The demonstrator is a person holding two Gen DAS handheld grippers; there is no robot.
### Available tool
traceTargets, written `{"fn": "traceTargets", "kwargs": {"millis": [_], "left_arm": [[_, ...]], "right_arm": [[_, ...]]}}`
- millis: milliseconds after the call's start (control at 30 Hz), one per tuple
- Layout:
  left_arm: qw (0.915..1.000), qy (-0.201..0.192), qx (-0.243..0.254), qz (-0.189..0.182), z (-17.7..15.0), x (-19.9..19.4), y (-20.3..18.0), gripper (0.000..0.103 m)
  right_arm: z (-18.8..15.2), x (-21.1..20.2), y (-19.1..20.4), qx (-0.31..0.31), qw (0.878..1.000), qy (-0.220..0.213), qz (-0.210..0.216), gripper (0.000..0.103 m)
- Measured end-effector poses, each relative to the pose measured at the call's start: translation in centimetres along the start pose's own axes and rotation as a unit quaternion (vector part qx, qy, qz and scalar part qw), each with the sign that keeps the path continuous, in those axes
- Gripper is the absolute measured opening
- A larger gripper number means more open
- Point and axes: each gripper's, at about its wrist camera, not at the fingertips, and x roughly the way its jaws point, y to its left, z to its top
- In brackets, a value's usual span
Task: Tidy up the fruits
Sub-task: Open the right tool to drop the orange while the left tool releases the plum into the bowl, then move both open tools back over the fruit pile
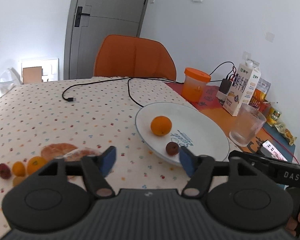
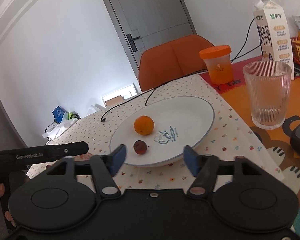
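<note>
Orange mandarin [image 1: 161, 125], white plate [image 1: 202, 124]

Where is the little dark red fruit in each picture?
Left wrist view: the small dark red round fruit lies on the near rim of the white round plate, just left of the right blue fingertip.
Right wrist view: it lies on the plate's near left part, between the open fingertips.
Shared landmark: the small round orange fruit just behind it.

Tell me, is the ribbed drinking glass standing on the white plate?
No, the ribbed glass stands on the orange mat beside the white plate, apart from its rim.
</note>
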Motion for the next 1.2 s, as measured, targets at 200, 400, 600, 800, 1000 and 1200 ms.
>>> {"fn": "traceTargets", "kwargs": {"millis": [200, 400, 600, 800, 1000, 1200], "left_arm": [[0.9997, -0.022, 0.004, 0.011, -0.5, -2.7, 0.6, 0.085], [0.999, -0.04, -0.011, 0.018, -0.8, -4.9, 1.9, 0.094], [0.998, -0.053, -0.011, 0.031, -1.3, -6.7, 3.0, 0.097], [0.9974, -0.056, -0.013, 0.043, -2.2, -8.2, 4.2, 0.098], [0.997, -0.056, -0.012, 0.052, -3.0, -9.5, 5.4, 0.098], [0.9962, -0.053, -0.007, 0.069, -3.7, -10.2, 6.4, 0.098]], "right_arm": [[-0.2, -0.8, 1.1, -0.009, 1.0, -0.014, -0.004, 0.079], [-0.5, -1.3, 2.2, -0.02, 0.999, -0.025, -0.013, 0.099], [-1.0, -1.8, 3.4, -0.029, 0.999, -0.025, -0.011, 0.103], [-1.7, -1.9, 5.0, -0.046, 0.999, -0.02, -0.002, 0.103], [-2.3, -1.8, 6.5, -0.047, 0.999, -0.015, 0.007, 0.103], [-3.1, -1.5, 7.8, -0.053, 0.998, -0.004, 0.014, 0.103]]}}
